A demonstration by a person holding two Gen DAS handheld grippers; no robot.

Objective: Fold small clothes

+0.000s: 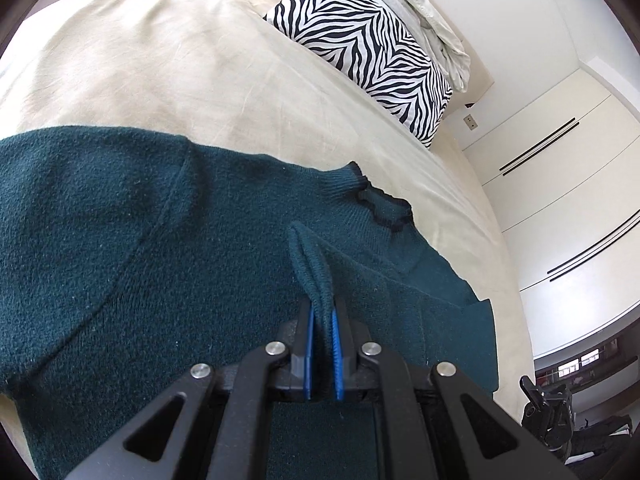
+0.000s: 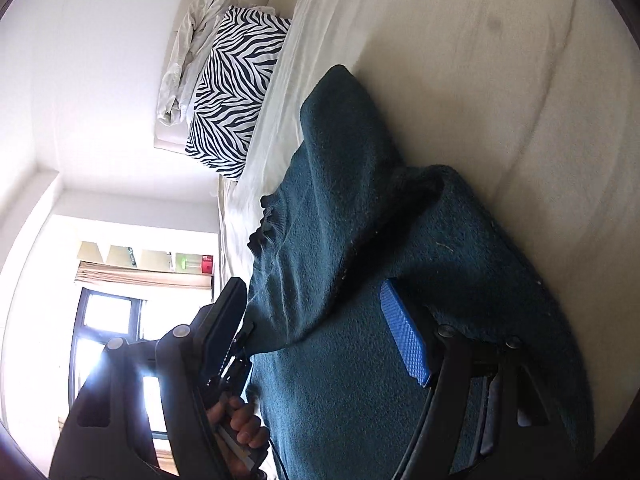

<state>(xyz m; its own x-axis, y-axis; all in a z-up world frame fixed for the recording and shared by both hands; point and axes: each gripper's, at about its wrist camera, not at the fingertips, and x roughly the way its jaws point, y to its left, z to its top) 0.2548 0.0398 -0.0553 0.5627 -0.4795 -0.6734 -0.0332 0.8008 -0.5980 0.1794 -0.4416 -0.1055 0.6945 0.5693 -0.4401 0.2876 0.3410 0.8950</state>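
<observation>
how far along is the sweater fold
Early. Done: the sweater lies spread on the bed, and one edge looks already folded inward near the collar. In hand: the left gripper has its jaws shut on a pinched ridge of knit; the right gripper is open, jaws straddling the fabric. Left: the remaining folds; no compact bundle yet.

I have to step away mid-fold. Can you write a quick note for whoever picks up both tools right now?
Left tool: shut on a pinched ridge of the dark green sweater.
Right tool: open, its fingers either side of the sweater, gripping nothing.
Sweater lies on the beige bed sheet, collar toward the zebra pillow.
Done: part of it already doubled over.
Left: finish the fold, flatten.
</observation>
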